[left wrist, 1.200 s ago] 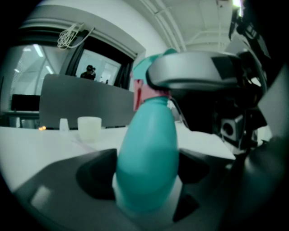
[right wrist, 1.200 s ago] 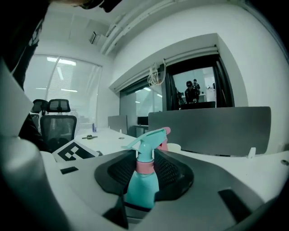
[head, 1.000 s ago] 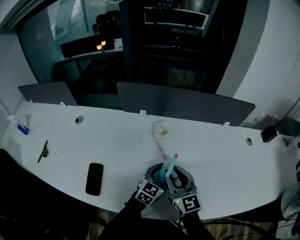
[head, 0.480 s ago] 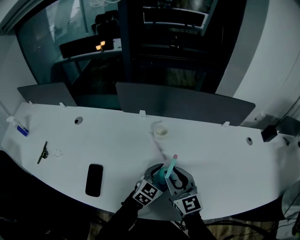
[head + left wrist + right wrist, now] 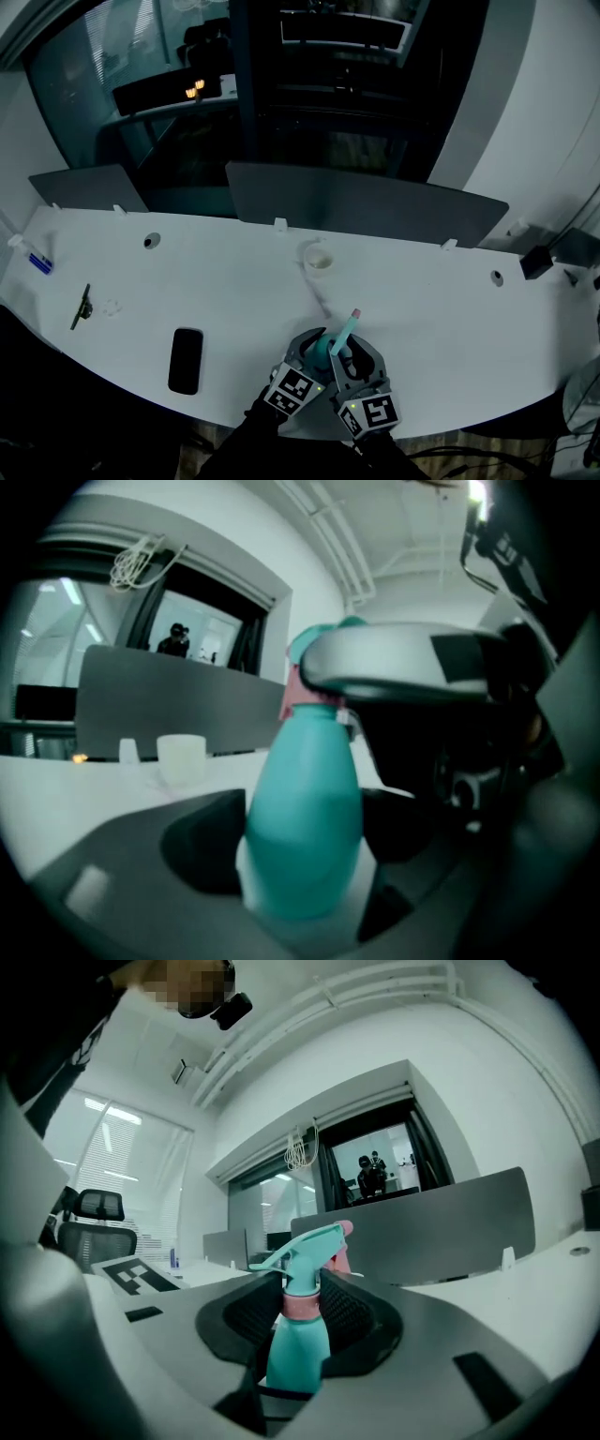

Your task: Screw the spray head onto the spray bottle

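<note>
A teal spray bottle (image 5: 323, 349) stands on the white table (image 5: 216, 281) near its front edge. Its teal spray head (image 5: 345, 330), with a pink tip, sits on top. In the left gripper view the bottle's body (image 5: 305, 827) fills the gap between the dark pads (image 5: 202, 841). My left gripper (image 5: 300, 846) has just been closing and presses on the body. In the right gripper view my right gripper (image 5: 302, 1312) is shut on the spray head's pink collar (image 5: 302, 1305), with the trigger and nozzle (image 5: 300, 1252) above the jaws. Both grippers (image 5: 314, 352) (image 5: 349, 356) meet at the bottle.
A white cup (image 5: 319, 258) stands behind the bottle. A black phone (image 5: 186, 360) lies to the left, with a dark tool (image 5: 82, 307) and a small bottle (image 5: 30, 258) farther left. Grey divider panels (image 5: 356, 208) line the table's back edge.
Both grippers stay at the same spot around the bottle. Only the head view has shifted a little.
</note>
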`<state>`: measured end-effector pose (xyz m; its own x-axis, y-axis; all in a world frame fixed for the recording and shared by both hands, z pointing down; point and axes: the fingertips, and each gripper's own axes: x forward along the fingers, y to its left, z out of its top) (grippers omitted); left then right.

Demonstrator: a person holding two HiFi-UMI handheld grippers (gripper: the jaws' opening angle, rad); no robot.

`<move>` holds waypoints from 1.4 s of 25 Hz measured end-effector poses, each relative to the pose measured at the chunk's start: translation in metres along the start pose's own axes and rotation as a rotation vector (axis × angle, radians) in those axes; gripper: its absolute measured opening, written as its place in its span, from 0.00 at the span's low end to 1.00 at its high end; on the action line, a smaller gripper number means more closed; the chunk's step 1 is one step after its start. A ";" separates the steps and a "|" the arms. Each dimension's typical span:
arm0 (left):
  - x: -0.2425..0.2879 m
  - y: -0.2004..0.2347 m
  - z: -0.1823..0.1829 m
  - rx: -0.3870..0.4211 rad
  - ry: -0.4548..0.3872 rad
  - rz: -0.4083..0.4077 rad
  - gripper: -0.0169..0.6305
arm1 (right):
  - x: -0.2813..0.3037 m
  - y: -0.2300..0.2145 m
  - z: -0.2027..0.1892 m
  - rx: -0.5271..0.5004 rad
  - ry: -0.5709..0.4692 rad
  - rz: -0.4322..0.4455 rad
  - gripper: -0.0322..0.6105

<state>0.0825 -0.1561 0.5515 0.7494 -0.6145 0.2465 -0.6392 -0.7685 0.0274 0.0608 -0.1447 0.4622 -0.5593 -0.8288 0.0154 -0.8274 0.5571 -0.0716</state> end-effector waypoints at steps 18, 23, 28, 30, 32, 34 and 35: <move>-0.020 0.008 0.004 -0.082 -0.089 0.267 0.55 | 0.000 0.006 -0.001 -0.036 -0.019 0.030 0.25; -0.025 0.006 0.000 -0.027 -0.039 0.110 0.56 | 0.002 0.007 -0.002 -0.025 -0.004 0.121 0.25; -0.024 0.001 0.007 0.090 0.036 -0.204 0.51 | 0.006 0.008 -0.002 0.007 0.006 0.214 0.25; -0.024 0.001 0.009 0.079 0.001 -0.163 0.50 | 0.005 0.007 -0.002 -0.006 0.000 0.188 0.25; -0.026 0.004 0.011 0.047 -0.050 -0.008 0.50 | 0.005 0.007 -0.002 -0.028 -0.007 0.131 0.25; -0.031 0.006 0.011 0.008 -0.091 0.200 0.50 | 0.005 0.010 -0.002 -0.036 -0.016 0.088 0.25; -0.034 0.006 0.009 -0.020 -0.104 0.287 0.50 | 0.004 0.012 -0.003 -0.038 -0.018 0.083 0.25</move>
<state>0.0551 -0.1411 0.5342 0.5510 -0.8215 0.1470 -0.8297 -0.5582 -0.0094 0.0480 -0.1414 0.4643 -0.6256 -0.7801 -0.0074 -0.7795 0.6255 -0.0337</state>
